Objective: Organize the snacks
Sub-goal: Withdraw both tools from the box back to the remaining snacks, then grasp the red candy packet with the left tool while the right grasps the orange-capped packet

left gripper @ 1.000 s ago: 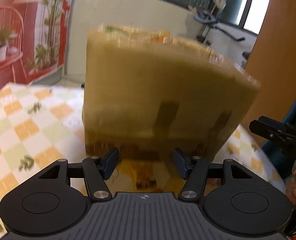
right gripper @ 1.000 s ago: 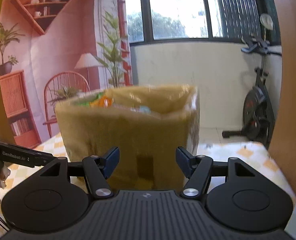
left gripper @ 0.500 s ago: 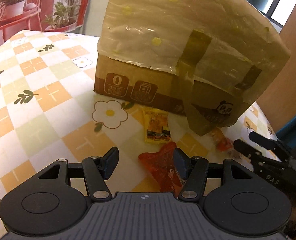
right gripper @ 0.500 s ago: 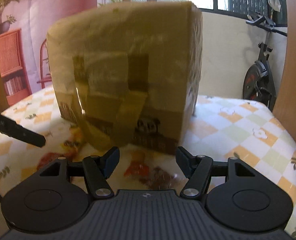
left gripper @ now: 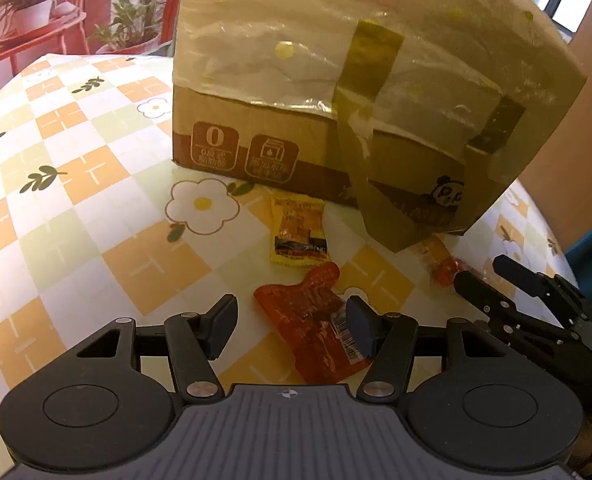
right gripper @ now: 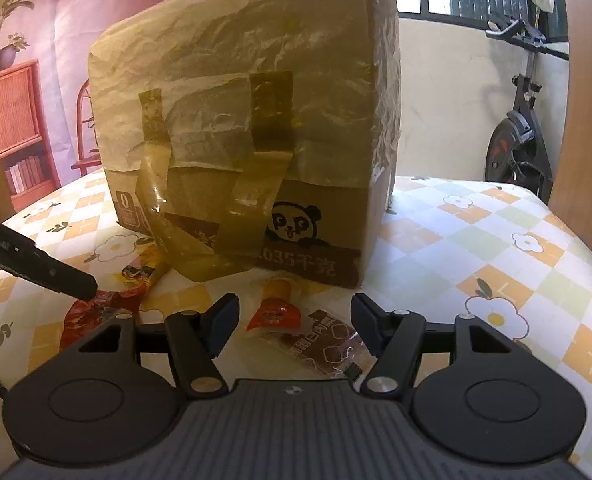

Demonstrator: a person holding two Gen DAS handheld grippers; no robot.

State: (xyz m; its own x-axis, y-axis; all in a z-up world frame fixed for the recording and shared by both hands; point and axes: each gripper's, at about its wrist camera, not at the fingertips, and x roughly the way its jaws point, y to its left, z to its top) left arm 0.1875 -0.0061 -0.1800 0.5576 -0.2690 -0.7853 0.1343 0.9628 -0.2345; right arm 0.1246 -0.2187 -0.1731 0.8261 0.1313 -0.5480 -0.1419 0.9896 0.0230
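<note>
A tall cardboard box (left gripper: pixel 280 148) lined with a taped plastic bag stands on the table. In front of it lie a yellow snack packet (left gripper: pixel 297 230), a red snack packet (left gripper: pixel 307 312) and a small orange sachet (left gripper: pixel 439 266). My left gripper (left gripper: pixel 292 322) hangs open just above the red packet, whose right end lies between the jaws, which are not pressing on it. My right gripper (right gripper: pixel 296 324) is open over the orange sachet (right gripper: pixel 274 314) and a brown packet (right gripper: pixel 329 346). The box (right gripper: pixel 248 140) rises right behind them. The right gripper (left gripper: pixel 511 288) also shows in the left wrist view.
The table (left gripper: pixel 88 216) wears a checked cloth with flowers. One left-gripper finger (right gripper: pixel 36 266) reaches in over the red packet (right gripper: pixel 92 310) beside the yellow packet (right gripper: pixel 142 268). An exercise bike (right gripper: pixel 515 136) stands beyond the table's far right edge.
Both grippers have come down from the height of the box's top to just above the table. The snack packets in front of the box have come into view.
</note>
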